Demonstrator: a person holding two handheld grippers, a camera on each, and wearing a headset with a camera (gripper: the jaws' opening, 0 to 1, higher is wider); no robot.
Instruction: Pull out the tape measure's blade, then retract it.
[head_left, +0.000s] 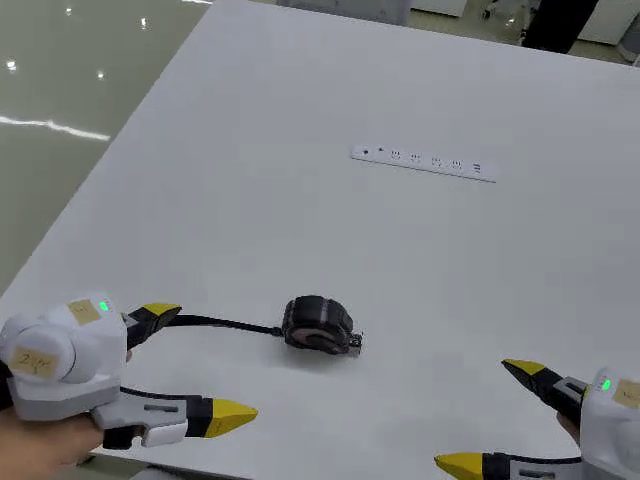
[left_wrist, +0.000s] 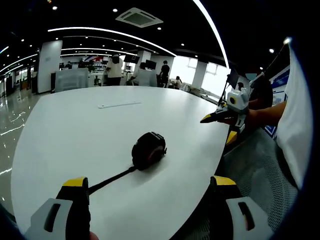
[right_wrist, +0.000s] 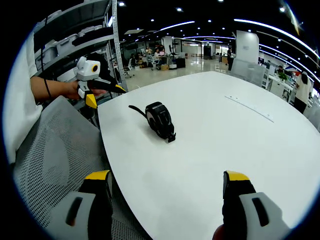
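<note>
white left gripper (head_left: 203, 360), yellow-tipped jaws

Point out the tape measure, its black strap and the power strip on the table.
Tape measure (head_left: 317, 324): head view, centre of its black case.
Black strap (head_left: 225, 322): head view, midway along it.
Power strip (head_left: 423, 162): head view, middle of its white body.

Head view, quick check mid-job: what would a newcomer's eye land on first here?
The black tape measure stands out, lying alone near the front of the white table, its strap trailing toward the left tongs. The right tongs sit opposite, and both pairs are open, yellow-tipped, at the bottom corners. A white power strip lies farther back.
</note>
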